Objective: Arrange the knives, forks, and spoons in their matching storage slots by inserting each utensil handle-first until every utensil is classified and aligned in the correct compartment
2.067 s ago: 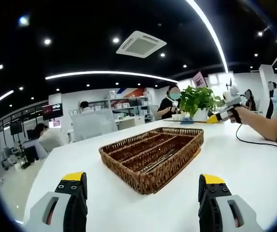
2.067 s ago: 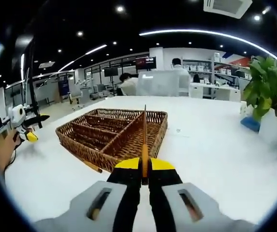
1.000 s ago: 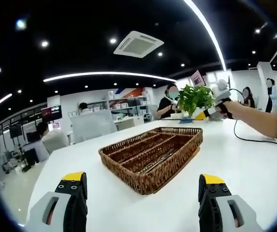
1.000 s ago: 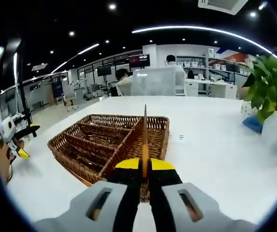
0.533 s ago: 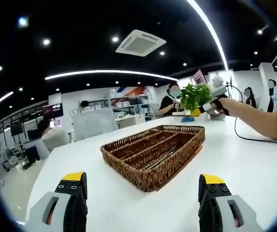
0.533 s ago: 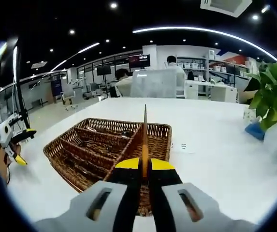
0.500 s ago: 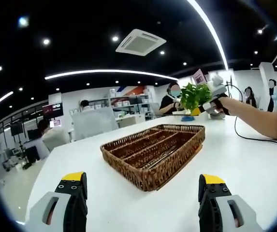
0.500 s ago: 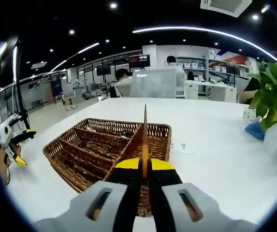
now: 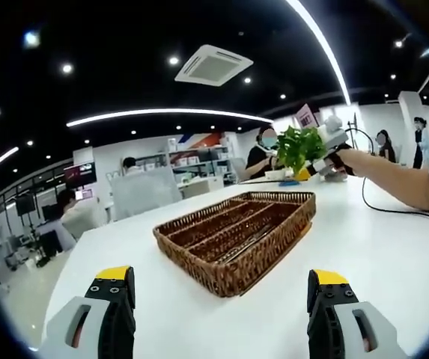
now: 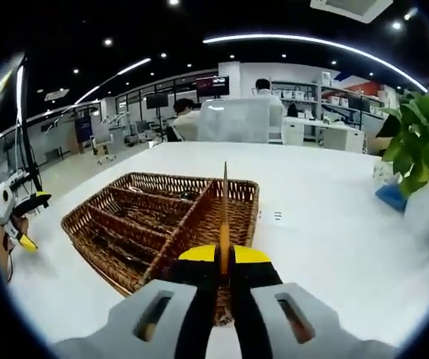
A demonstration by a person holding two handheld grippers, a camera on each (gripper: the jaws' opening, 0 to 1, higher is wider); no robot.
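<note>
Utensil [image 10: 224, 217] is standing pinched edge-on between the right tongs [image 10: 224, 258], poised over the near end of the wicker tray [image 10: 162, 224], probably for lining up with a slot. Left tongs [image 9: 218, 288] are waiting spread wide, short of the tray on the table [image 10: 326, 239].

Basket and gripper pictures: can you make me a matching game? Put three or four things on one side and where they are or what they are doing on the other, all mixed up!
Things:
1. right gripper
2. left gripper
3. wicker basket
4. potted plant

States or places:
A. stands at the table's far right edge in the right gripper view
B. jaws wide apart, nothing between them
C. sits on the white table, split into long slots
D. jaws shut on a thin utensil pointing forward

Pairs: 1-D, 2-B, 3-C, 4-A
</note>
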